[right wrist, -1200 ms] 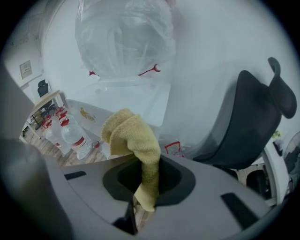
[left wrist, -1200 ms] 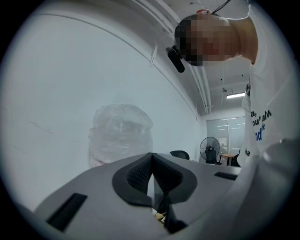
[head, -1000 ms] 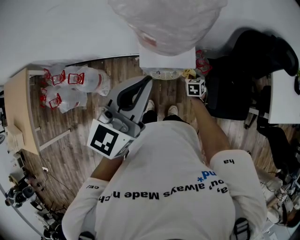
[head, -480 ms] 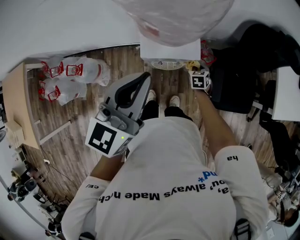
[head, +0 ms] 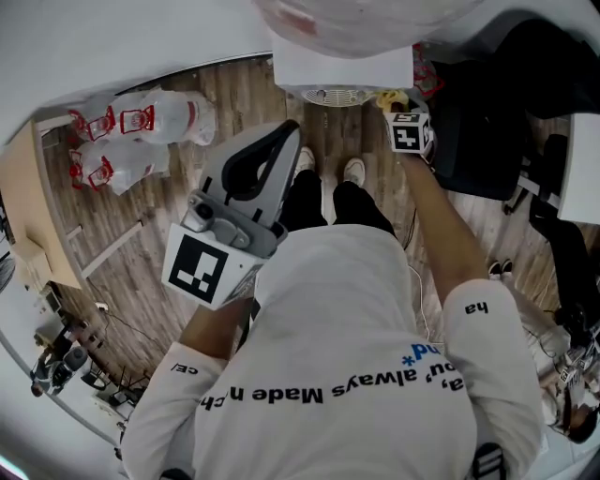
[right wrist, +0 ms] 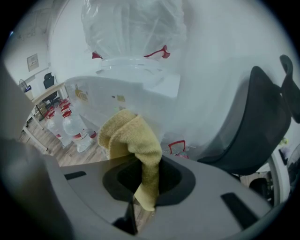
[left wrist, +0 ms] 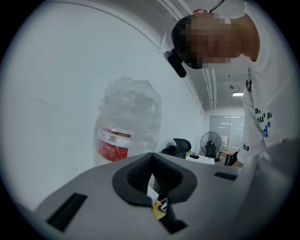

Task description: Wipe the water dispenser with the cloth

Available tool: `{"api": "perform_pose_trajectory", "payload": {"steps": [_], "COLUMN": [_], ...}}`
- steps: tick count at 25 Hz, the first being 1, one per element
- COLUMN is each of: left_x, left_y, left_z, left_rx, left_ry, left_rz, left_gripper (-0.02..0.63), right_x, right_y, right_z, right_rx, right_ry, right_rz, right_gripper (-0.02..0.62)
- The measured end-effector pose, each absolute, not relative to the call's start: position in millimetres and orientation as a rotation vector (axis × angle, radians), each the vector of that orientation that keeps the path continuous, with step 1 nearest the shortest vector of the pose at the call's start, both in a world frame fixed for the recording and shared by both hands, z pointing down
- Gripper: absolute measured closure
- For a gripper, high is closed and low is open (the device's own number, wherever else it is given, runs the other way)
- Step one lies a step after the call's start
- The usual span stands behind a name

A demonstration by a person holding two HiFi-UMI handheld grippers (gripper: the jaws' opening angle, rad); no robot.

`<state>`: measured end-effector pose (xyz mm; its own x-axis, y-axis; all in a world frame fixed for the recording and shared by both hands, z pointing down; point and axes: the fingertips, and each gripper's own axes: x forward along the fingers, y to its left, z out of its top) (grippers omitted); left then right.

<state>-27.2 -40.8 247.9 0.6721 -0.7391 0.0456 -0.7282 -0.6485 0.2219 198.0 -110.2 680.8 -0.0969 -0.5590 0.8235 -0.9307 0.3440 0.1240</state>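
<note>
The white water dispenser [head: 342, 66] stands ahead of the person's feet, with a crinkled clear bottle [head: 356, 14] on top. My right gripper [head: 397, 105] is at the dispenser's front right corner, shut on a yellow cloth [head: 387, 97]. In the right gripper view the cloth [right wrist: 133, 140] bunches up from the jaws against the dispenser's white side [right wrist: 126, 89], below the bottle [right wrist: 131, 28]. My left gripper [head: 289, 129] is held up near the person's chest, shut on nothing. Its own view looks at the bottle [left wrist: 126, 122] and wall.
Packs of water bottles [head: 131, 136] lie on the wood floor at the left, beside a light wooden bench [head: 23, 216]. A black office chair [head: 487, 103] stands right of the dispenser, close to my right gripper. The person's shoes [head: 328, 171] are just before the dispenser.
The whole scene has slid upward in the head view. My right gripper stays at the dispenser's front right corner with the cloth. The left gripper has hardly moved.
</note>
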Motion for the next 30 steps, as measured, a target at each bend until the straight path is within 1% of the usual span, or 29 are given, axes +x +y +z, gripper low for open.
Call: {"api": "perform_pose_trajectory", "payload": {"steps": [22, 30], "left_x": [-20, -17], "left_y": [-47, -48], "left_z": [321, 355], "left_rx": [2.663, 2.644], "left_ry": [-1.163, -1.149], "left_rz": [-0.018, 0.007], "left_gripper": [0.588, 0.588], "right_x": [203, 200], "right_y": [-116, -117], "right_z": [722, 753], "right_rx": [1.322, 1.315], "right_ry": [-1.777, -1.8], "right_rz": [0.528, 0.544], "right_gripper": [0.537, 0.537]}}
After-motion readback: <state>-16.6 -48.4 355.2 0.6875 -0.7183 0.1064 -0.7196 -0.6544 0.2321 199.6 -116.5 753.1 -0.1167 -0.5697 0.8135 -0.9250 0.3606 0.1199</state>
